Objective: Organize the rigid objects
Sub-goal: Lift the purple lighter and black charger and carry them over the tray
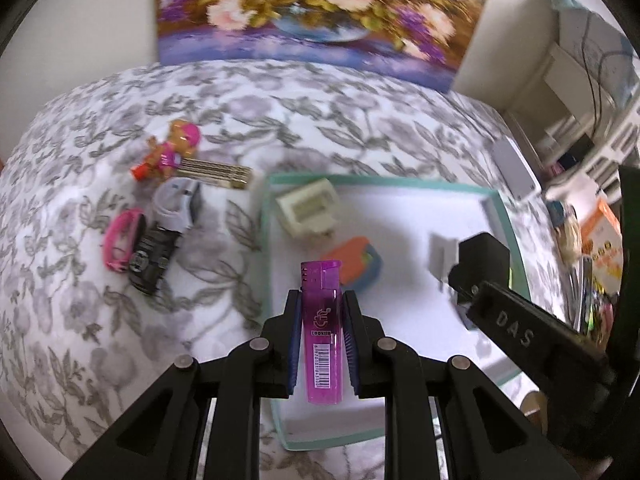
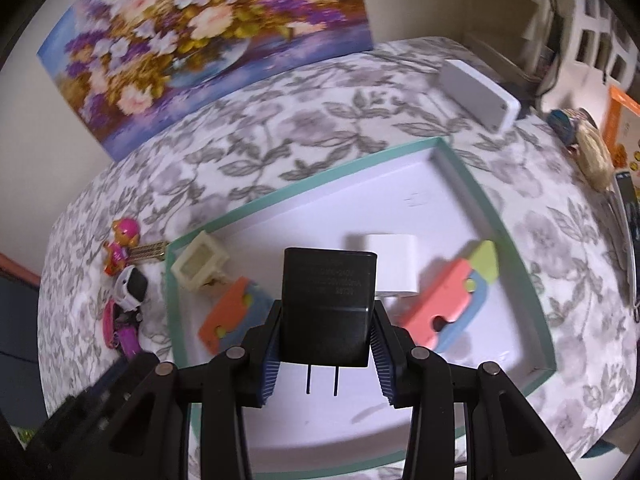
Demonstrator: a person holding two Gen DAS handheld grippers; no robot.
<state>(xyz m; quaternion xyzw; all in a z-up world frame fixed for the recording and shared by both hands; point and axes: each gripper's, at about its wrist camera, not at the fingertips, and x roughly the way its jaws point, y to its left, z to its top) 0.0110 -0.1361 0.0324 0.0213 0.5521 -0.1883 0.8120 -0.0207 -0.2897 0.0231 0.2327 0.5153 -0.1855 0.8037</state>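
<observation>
My left gripper (image 1: 321, 300) is shut on a purple lighter (image 1: 322, 328), held above the left edge of a white tray with a teal rim (image 1: 264, 216). My right gripper (image 2: 325, 320) is shut on a black plug adapter (image 2: 326, 304), prongs toward the camera, over the tray (image 2: 496, 224). In the tray lie a cream plug (image 2: 199, 266), a white charger block (image 2: 394, 264) and two orange-and-blue toy pieces (image 2: 230, 312) (image 2: 452, 308). Left of the tray on the floral cloth sit a pink figurine (image 1: 176, 152), a pink band (image 1: 120, 240), a grey-and-black toy (image 1: 168, 216) and a gold comb-like piece (image 1: 216, 172).
A flower painting (image 1: 312, 12) leans on the wall behind the table. A white box (image 2: 480, 96) lies past the tray's far corner. Cluttered packets and an orange carton (image 1: 600, 240) line the right side, with shelves (image 1: 580, 92) beyond.
</observation>
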